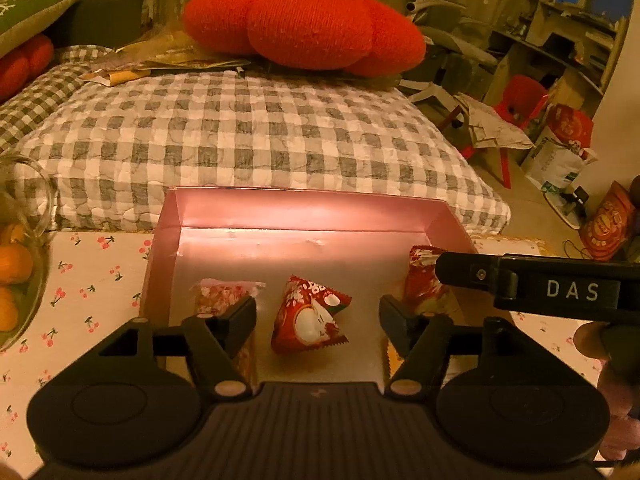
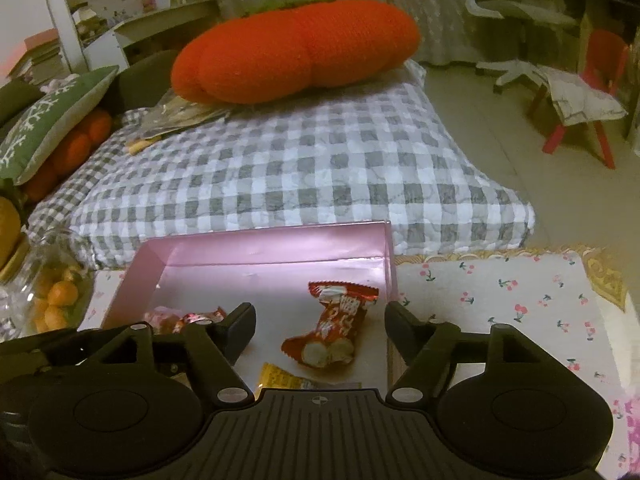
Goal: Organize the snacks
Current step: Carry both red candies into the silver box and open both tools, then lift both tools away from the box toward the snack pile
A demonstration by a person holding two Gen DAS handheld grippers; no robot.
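One pink box (image 1: pixel 172 216) sits at the centre of both views on a cherry-print tablecloth (image 1: pixel 96 272), and the snacks lie inside it. The left wrist view counts three clearly: a pale pink packet (image 1: pixel 224 292) at lower left, a red triangular packet (image 1: pixel 308 316) in the middle, and a long red packet (image 1: pixel 420 280) at right, plus an orange wrapper edge (image 1: pixel 394 362) low down. The right wrist view shows the long red packet (image 2: pixel 336 324) centrally, a yellow packet (image 2: pixel 284 378) below it, and two packets largely hidden at lower left. The left gripper (image 1: pixel 318 316) stands wide, with the triangular packet between its fingers but untouched; the right gripper (image 2: pixel 320 320) is likewise wide, empty, over the long packet. Only the left view shows the other gripper's arm entering from the right; only the right view shows the jar of small oranges (image 2: pixel 56 300) fully. One red knitted cushion (image 1: pixel 304 20) tops the checked quilt (image 1: pixel 248 136).
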